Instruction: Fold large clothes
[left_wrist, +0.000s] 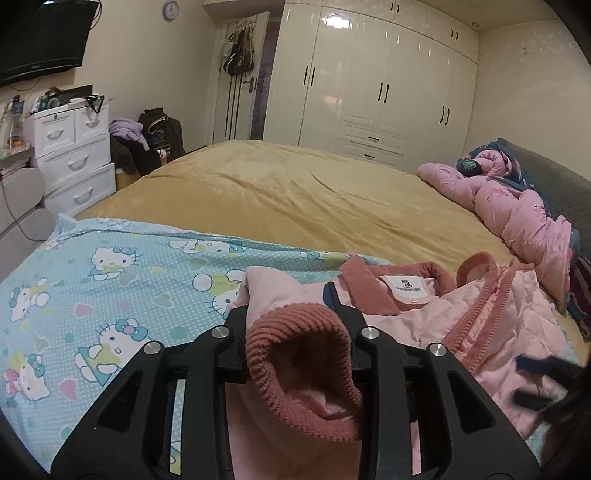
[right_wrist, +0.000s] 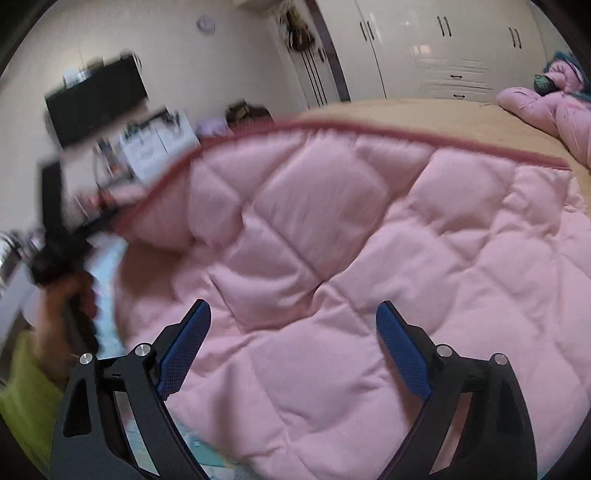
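A pink quilted jacket with dark pink ribbed trim lies on the near side of the bed, its collar and label facing up. My left gripper is shut on one sleeve, and the ribbed cuff bulges up between its fingers. In the right wrist view the jacket fills the frame. My right gripper hovers over the quilted panel, wide open, with nothing pinched between its blue pads. The left gripper appears blurred at the jacket's left edge. The right gripper shows as a blur at the lower right.
A light blue cartoon-cat sheet lies under the jacket on a tan bedspread. A bunched pink quilt lies along the right side. White drawers, a clothes pile and a white wardrobe stand beyond the bed.
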